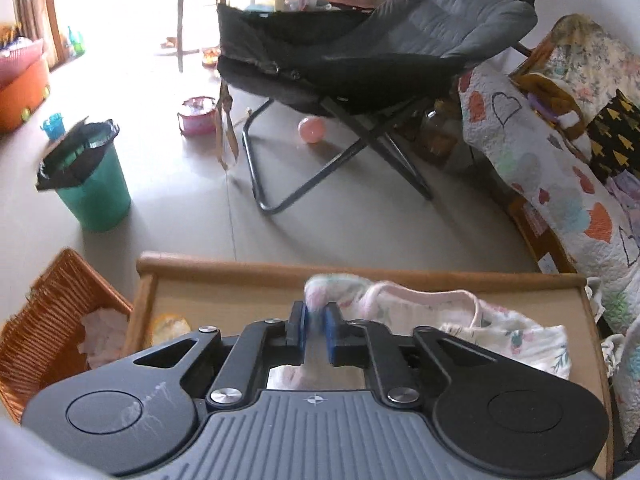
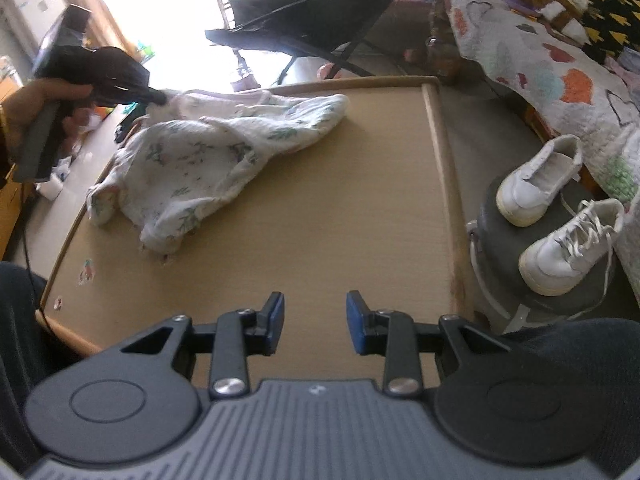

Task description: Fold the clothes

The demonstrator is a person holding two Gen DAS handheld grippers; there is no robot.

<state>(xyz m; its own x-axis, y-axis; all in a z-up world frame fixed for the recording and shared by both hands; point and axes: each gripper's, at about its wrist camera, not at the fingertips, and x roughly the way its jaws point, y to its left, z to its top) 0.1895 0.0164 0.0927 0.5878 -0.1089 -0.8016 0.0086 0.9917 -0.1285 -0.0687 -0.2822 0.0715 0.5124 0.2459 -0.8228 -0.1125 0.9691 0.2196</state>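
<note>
Left claw (image 1: 315, 322) clamped on a fold of the floral garment (image 2: 208, 152), garment heaped at the counter's (image 2: 340, 216) far left corner, right claw (image 2: 315, 322) apart over bare counter, near edge.

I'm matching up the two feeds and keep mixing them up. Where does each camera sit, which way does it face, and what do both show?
Left wrist: rides the left claw, looking down across the table toward the folding chair; its pads pinch the floral garment.
Right wrist: rides the right claw, open over bare tabletop, facing the garment; the person's hand and the left claw show, shoes beside the table.
Shared: garment, table, chair, heart quilt.
</note>
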